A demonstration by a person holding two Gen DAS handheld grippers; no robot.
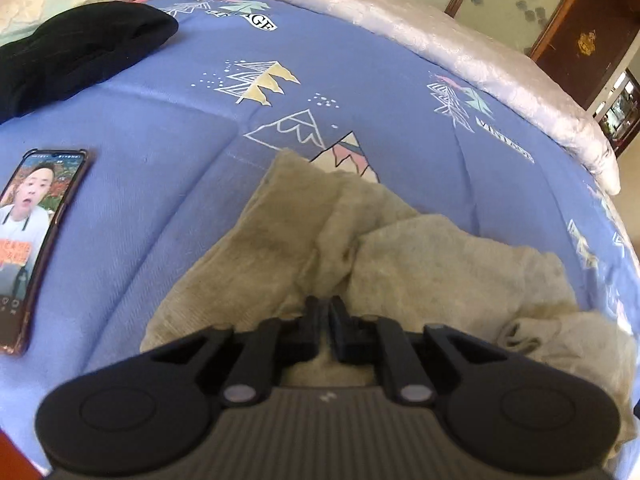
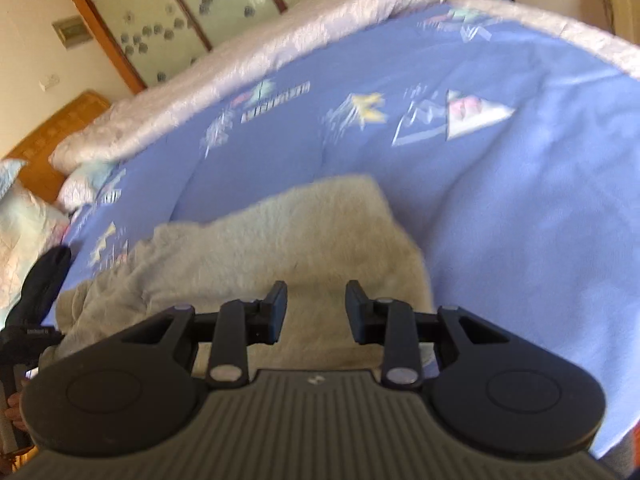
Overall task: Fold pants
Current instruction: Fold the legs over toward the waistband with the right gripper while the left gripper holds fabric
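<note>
The beige fleece pants (image 1: 288, 240) lie bunched on the blue patterned quilt (image 1: 160, 152), one leg stretching away and the rest heaped to the right. My left gripper (image 1: 324, 308) is shut on a fold of the pants at their near edge. In the right wrist view the pants (image 2: 280, 236) lie flatter on the quilt (image 2: 500, 200). My right gripper (image 2: 316, 308) is open just above the near part of the pants, holding nothing. That view is blurred.
A phone (image 1: 36, 240) with its screen lit lies on the quilt at the left. A black garment (image 1: 72, 48) lies at the far left. A pale pink bedspread (image 1: 440, 40) edges the bed. Wooden glass-door cabinets (image 2: 180, 8) stand beyond. Pillows (image 2: 20, 232) are at the head.
</note>
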